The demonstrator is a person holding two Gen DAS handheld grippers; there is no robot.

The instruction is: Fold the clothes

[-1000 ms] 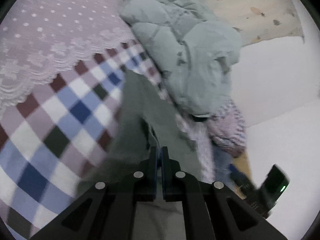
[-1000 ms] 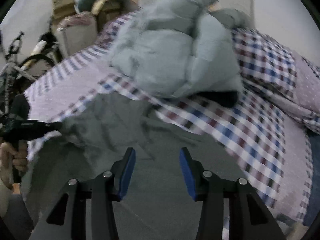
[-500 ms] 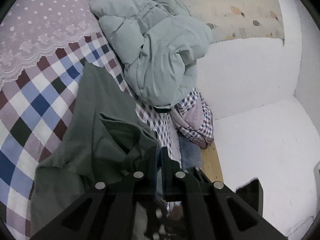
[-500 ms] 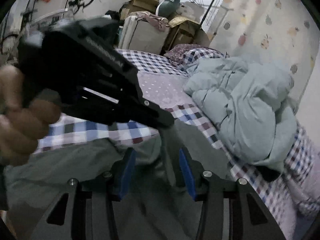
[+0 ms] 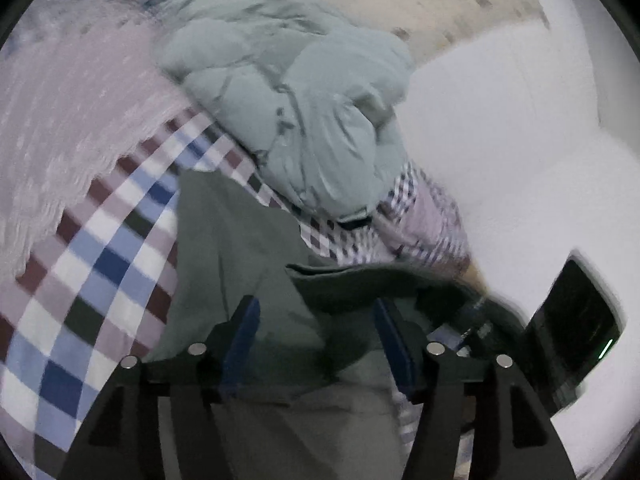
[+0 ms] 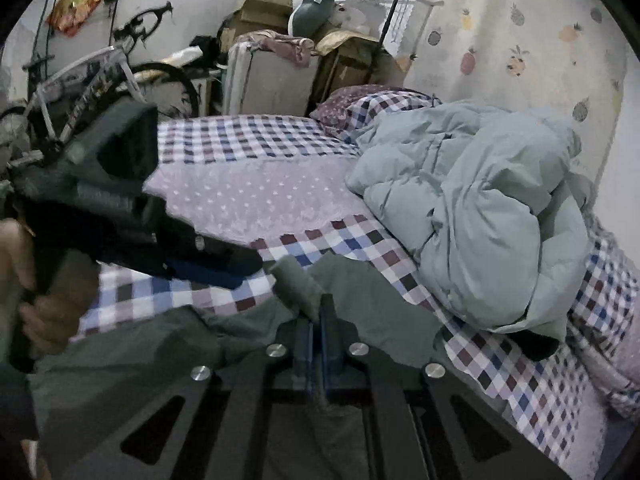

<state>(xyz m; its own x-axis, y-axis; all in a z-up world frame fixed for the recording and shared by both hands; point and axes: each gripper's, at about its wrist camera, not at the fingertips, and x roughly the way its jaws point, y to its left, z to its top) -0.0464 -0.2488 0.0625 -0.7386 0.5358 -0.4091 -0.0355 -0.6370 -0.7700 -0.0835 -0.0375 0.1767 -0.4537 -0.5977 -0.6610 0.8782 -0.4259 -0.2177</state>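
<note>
Right wrist: crumpled grey-green garment (image 6: 168, 352)

Garment (image 6: 224, 344) lies on near part of bed (image 6: 256, 196), partly across the sheet. Jacket (image 6: 480, 216) heaped on bed behind garment, to its right. Pillow (image 6: 360, 104) at bed's far end, behind jacket. Suitcase (image 6: 268, 76) and boxes (image 6: 260, 4) stand beyond bed; bike (image 6: 100, 76) to their left. Left gripper (image 6: 244, 268) sits over garment's left part, w/ right gripper (image 6: 318, 320) just right of it, on a garment fold.
</note>
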